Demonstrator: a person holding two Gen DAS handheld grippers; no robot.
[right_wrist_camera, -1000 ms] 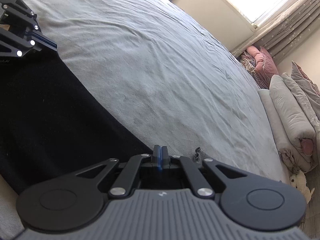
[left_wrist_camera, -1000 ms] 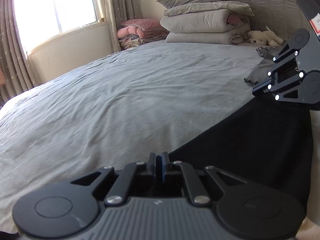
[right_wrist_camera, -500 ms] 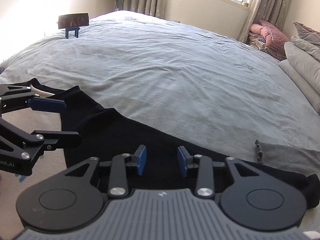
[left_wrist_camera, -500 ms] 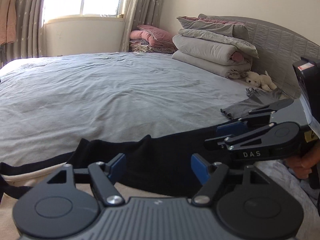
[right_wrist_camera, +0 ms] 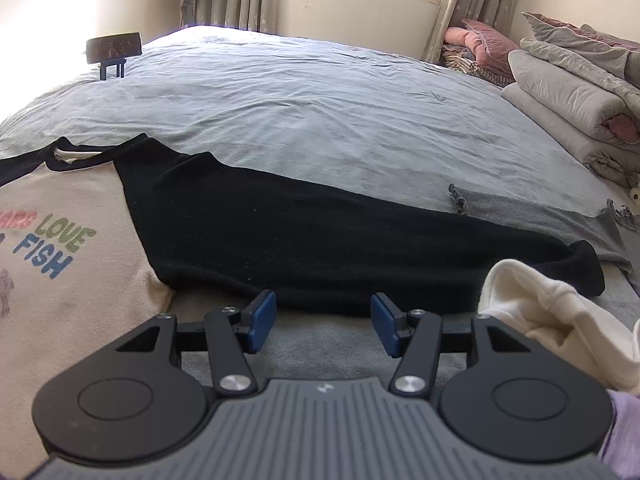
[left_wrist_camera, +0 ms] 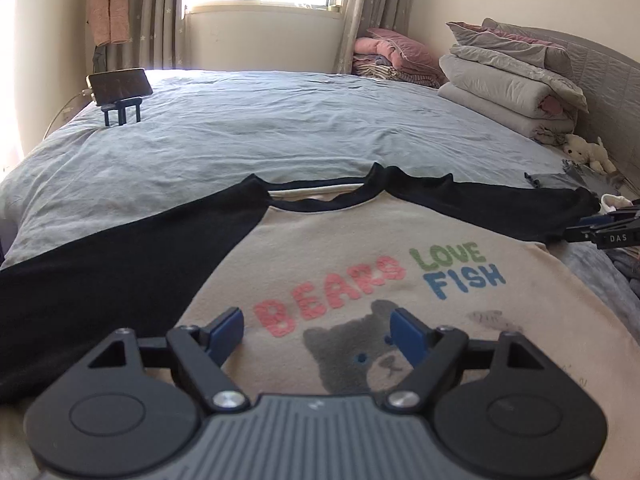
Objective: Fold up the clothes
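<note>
Sweatshirt (left_wrist_camera: 400,248), spread flat on the bed (left_wrist_camera: 280,128), looks soft, light and floppy, best pinched at a black sleeve cuff (right_wrist_camera: 580,264); the left claw (left_wrist_camera: 316,330) and right claw (right_wrist_camera: 324,322) are both opening, nothing between their jaws.

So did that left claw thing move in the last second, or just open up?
Yes. The left gripper, jaws opening and empty, swung left: the folded quilts slid to the view's right edge, and the phone stand came into sight.

Cream bear-print shirt (left_wrist_camera: 400,248) – black sleeves spread – flat on bed.
</note>
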